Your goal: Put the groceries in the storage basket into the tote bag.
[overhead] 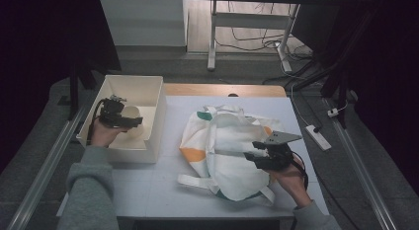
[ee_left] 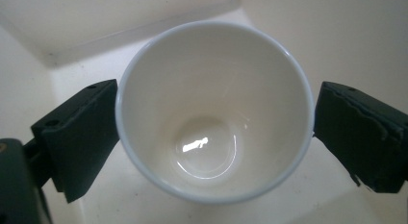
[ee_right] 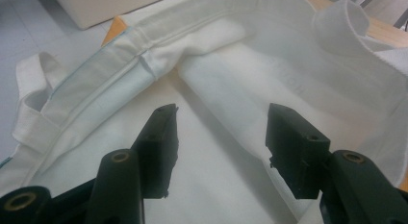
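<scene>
Your left gripper has its jaws at both sides of the white cup inside the cream bin — whether the pads press it I cannot tell — while your right gripper hovers half-open over the white tote bag.

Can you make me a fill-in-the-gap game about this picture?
1. The white cup sits between the left gripper's two black ____.
2. The cup is in a white ____ at the table's left.
3. The right gripper hovers over a cloth ____.
4. Inside, the cup is ____.

Missing words: fingers; box; bag; empty
</scene>
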{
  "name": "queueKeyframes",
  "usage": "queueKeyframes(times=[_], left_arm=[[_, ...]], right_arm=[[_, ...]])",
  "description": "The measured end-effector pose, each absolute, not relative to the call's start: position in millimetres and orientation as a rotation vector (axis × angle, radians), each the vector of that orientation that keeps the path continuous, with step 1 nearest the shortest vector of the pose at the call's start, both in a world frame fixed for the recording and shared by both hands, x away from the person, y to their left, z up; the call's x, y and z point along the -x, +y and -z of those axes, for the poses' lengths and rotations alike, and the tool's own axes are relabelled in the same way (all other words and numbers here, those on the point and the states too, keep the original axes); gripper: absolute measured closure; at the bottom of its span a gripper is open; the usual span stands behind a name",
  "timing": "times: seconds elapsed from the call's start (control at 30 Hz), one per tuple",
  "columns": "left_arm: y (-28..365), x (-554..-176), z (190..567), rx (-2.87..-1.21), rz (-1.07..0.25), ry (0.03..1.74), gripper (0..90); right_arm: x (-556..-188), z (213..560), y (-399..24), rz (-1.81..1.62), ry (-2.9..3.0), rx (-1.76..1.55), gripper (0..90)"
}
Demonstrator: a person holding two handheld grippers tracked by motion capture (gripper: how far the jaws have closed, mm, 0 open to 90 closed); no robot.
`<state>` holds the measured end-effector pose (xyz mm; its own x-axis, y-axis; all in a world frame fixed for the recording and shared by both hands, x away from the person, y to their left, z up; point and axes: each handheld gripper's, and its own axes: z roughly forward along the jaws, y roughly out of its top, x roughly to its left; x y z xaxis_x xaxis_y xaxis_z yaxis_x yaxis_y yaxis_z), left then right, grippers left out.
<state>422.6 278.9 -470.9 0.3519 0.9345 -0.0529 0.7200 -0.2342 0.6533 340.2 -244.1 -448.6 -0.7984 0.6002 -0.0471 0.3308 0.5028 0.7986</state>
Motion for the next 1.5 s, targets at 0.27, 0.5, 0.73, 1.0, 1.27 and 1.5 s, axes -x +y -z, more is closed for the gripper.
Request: queueKeyframes(times=[0.27,0.5,0.73,1.0,1.27,1.5], left_arm=[[276.4,-428.7,475.5,-2.033,-0.467,1.432,9.9],[279.9,-429.0,475.9,-2.013,-0.47,1.442,18.5],[281.2,-428.7,475.8,-2.007,-0.468,1.447,19.3],[285.5,-422.8,467.9,-1.972,-0.471,1.427,19.6],[289.2,-409.5,446.6,-1.885,-0.482,1.369,19.6],[291.5,-401.0,433.5,-1.825,-0.499,1.335,19.6]], right_arm=[[-340.2,448.4,-244.9,-1.192,2.426,-0.782,45.0],[-339.8,448.2,-244.3,-1.192,2.419,-0.778,45.0],[-339.6,447.5,-245.4,-1.199,2.413,-0.778,45.0],[-339.2,446.7,-246.1,-1.2,2.408,-0.781,45.0],[-339.4,446.8,-246.4,-1.2,2.41,-0.782,45.0],[-339.4,447.0,-245.8,-1.198,2.411,-0.777,45.0]])
